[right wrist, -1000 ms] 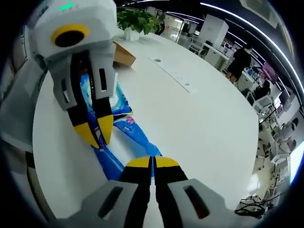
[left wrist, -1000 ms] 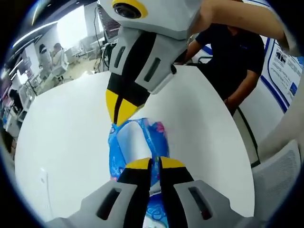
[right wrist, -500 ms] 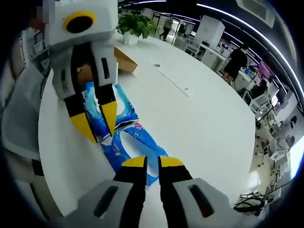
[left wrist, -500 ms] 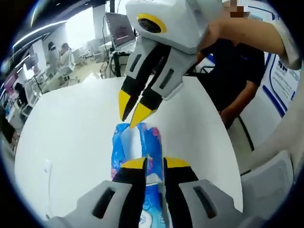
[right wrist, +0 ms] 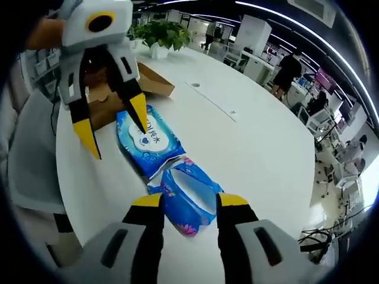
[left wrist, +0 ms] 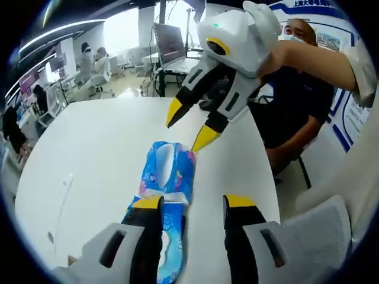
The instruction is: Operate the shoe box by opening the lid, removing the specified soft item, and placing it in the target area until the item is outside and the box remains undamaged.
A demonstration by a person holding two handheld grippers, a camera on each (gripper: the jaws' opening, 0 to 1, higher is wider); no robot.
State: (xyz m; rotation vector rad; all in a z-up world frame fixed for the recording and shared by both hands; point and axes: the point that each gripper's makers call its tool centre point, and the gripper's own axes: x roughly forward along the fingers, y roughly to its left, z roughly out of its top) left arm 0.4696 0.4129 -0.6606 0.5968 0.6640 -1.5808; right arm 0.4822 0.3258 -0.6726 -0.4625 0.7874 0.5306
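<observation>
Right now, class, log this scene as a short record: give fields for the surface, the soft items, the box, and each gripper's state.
surface: white table
soft items: two blue packs, wipes pack and tissue pack, lying touching on the table
box: brown cardboard box, open, behind the wipes pack
left gripper: open, above the packs, holding nothing
right gripper: open, above the tissue pack, holding nothing

The right gripper point(right wrist: 189, 204) has its yellow-tipped jaws spread apart, with nothing between them. Just beyond the tips, a blue soft pack point(right wrist: 188, 194) lies flat on the white table point(right wrist: 260, 148). A second blue wipes pack point(right wrist: 148, 139) lies touching its far end. The left gripper point(right wrist: 112, 127) hangs above this pack from the upper left, jaws apart. Behind it sits the brown cardboard shoe box point(right wrist: 127, 89), lid open. A potted plant point(right wrist: 157, 35) stands at the table's far edge.
</observation>
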